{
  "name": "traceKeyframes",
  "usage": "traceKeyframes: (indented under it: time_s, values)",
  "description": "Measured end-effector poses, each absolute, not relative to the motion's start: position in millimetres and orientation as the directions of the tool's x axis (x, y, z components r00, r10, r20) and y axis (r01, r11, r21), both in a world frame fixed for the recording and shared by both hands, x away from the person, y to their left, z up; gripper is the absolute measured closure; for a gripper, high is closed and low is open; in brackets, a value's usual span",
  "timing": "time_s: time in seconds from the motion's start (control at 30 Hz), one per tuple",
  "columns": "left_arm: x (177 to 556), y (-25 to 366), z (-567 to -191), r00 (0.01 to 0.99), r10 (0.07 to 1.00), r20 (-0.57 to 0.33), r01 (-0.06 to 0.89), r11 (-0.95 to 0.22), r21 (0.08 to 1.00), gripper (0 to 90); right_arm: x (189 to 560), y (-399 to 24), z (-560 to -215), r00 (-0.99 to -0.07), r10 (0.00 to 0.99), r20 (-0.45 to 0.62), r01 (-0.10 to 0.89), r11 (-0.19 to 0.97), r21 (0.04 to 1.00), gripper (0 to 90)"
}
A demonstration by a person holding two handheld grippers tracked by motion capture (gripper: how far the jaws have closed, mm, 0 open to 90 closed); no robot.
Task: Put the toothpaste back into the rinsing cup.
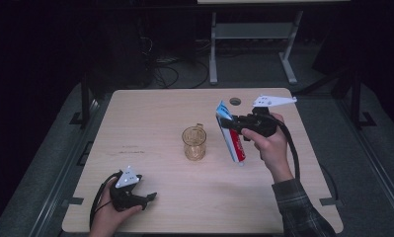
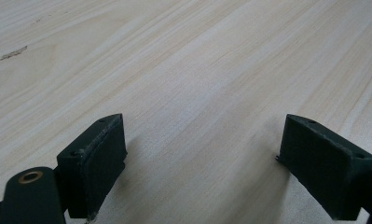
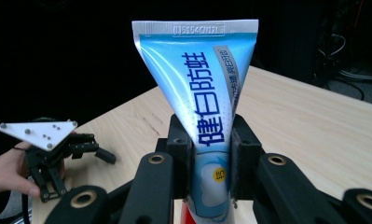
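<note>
A blue, white and red toothpaste tube (image 1: 231,137) hangs tilted above the table, crimped end up, cap end down, just right of an amber glass mug (image 1: 194,142). My right gripper (image 1: 232,123) is shut on the tube's upper part; in the right gripper view the tube (image 3: 207,93) rises between the two jaws. My left gripper (image 1: 151,197) rests low at the table's front left, held by a hand, jaws pointing right. In the left gripper view its pads (image 2: 99,156) stand wide apart over bare wood, nothing between them. The left gripper (image 3: 58,151) is also seen far off in the right gripper view.
The light wooden table (image 1: 150,113) has a small round grommet (image 1: 235,101) near its back edge. A desk frame and cables stand on the dark floor behind the table. A plaid sleeve (image 1: 300,210) comes in at the bottom right.
</note>
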State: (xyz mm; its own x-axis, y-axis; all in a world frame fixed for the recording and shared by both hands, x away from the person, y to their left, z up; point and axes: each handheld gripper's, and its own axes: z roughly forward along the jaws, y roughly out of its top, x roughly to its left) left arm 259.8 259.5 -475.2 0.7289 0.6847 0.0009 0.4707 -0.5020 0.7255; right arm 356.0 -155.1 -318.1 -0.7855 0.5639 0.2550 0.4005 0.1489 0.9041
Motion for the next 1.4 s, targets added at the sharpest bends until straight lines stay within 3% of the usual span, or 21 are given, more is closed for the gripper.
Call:
traceKeyframes:
  time_s: [0.67, 1.4]
  values:
    - [259, 259, -475, 0.733, 0.68, 0.003, 0.466, -0.506, 0.726, 13.2, 384, -128, -289, -0.819, 0.532, 0.216, 0.33, 0.129, 0.935, 73.6]
    - [259, 259, -475, 0.741, 0.671, 0.007, 0.46, -0.515, 0.723, 13.2, 417, -92, -287, -0.822, 0.527, 0.217, 0.327, 0.125, 0.937, 73.4]
